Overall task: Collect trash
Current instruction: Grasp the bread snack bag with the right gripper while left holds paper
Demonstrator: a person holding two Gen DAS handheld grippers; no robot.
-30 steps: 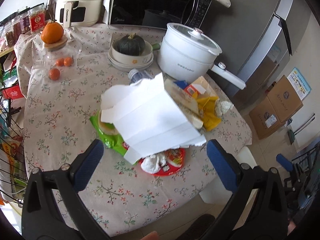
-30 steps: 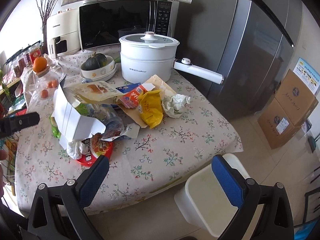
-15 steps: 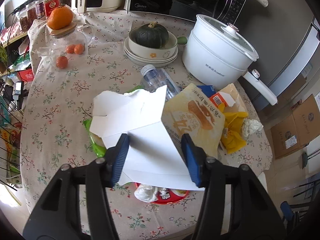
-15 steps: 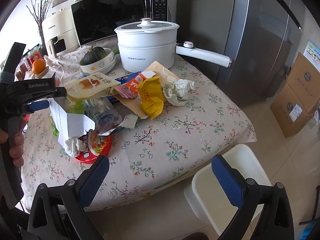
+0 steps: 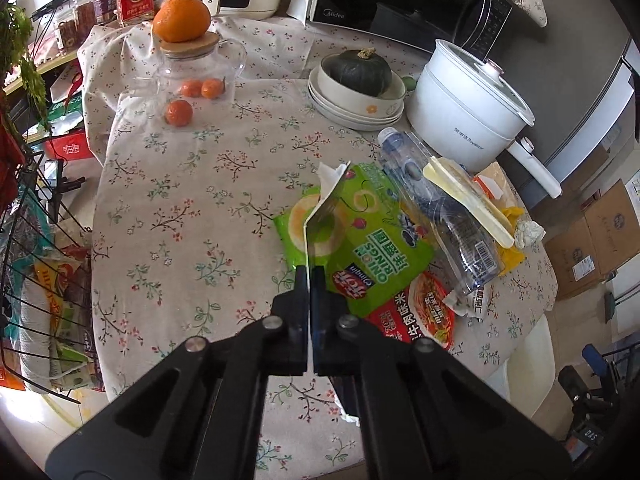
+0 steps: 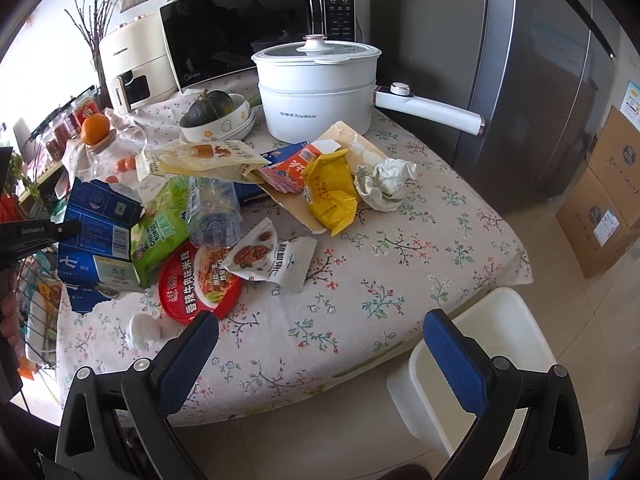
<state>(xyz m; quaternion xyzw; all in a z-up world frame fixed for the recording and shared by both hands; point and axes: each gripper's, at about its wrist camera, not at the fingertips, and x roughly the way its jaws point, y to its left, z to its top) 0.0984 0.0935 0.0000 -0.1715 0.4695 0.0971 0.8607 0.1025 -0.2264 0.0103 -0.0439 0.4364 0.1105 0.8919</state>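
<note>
1. Left wrist view: left gripper has its jaws pressed together on the thin edge of a flattened blue carton, held edge-on above the near-middle of the floral tablecloth. Right of it lie a green "ONION RINGS" bag, a clear bottle and a red noodle lid. Farther off stand a "Royalstar" pot and a "Midea" microwave.
2. Right wrist view: right gripper is spread wide and empty over the table's near edge. The carton hangs at the far left, touching the green bag. A white bin stands on the floor at near right. A crumpled paper ball and a yellow wrapper lie mid-table.
</note>
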